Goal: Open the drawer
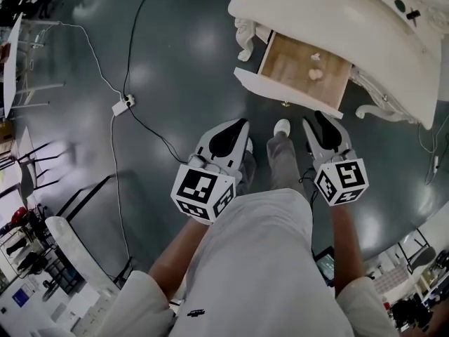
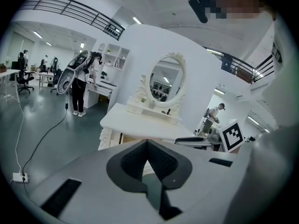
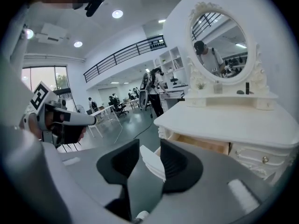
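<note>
The white dressing table (image 1: 330,12) stands ahead of me, and its wooden drawer (image 1: 306,69) is pulled out, with small pale items lying inside. Both grippers hang in the air short of it, close to my body. My left gripper (image 1: 233,133) is shut and empty; in the left gripper view its jaws (image 2: 147,144) meet at the tips. My right gripper (image 1: 322,123) is open with nothing held. In the right gripper view its jaws (image 3: 149,148) stand apart, and the drawer's white front (image 3: 148,161) shows through the gap, farther off below the open drawer (image 3: 203,143).
A white power strip (image 1: 123,104) and its cables lie on the dark floor to the left. My shoe (image 1: 281,127) is just before the drawer. An oval mirror (image 3: 218,50) stands on the tabletop. Chairs and desks are at far left (image 1: 28,167).
</note>
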Motion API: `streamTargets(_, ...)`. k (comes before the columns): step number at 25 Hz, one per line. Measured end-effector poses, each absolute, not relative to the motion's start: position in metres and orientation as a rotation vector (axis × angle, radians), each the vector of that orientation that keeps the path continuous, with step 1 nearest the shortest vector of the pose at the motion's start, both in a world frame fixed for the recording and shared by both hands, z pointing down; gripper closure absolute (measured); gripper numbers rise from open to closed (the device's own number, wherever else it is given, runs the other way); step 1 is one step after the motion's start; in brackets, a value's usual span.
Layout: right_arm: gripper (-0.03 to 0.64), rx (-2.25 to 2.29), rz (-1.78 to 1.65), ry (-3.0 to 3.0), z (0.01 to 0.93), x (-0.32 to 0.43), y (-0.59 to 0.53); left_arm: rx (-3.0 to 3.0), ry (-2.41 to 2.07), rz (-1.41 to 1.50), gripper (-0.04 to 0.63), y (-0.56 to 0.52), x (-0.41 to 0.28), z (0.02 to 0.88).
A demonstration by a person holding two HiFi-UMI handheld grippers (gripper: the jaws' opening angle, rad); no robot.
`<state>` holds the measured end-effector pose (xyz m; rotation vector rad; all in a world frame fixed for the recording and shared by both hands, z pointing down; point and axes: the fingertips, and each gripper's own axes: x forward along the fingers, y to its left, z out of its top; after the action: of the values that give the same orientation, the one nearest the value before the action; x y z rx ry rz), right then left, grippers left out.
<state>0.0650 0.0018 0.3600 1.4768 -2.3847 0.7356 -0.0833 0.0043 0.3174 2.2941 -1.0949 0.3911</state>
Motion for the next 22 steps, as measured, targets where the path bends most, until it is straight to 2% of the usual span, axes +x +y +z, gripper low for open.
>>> streamTargets(16,0.469,1.656,0.597,-2.432,0.244,0.076,0.013,2.404,-1.089,0.302,0.586,0.006,-0.094,0.261)
streamTargets(22,0.469,1.736,0.439,-2.419,0.208,0.089,0.023,2.454,-1.089,0.277,0.586,0.008,-0.102,0.242)
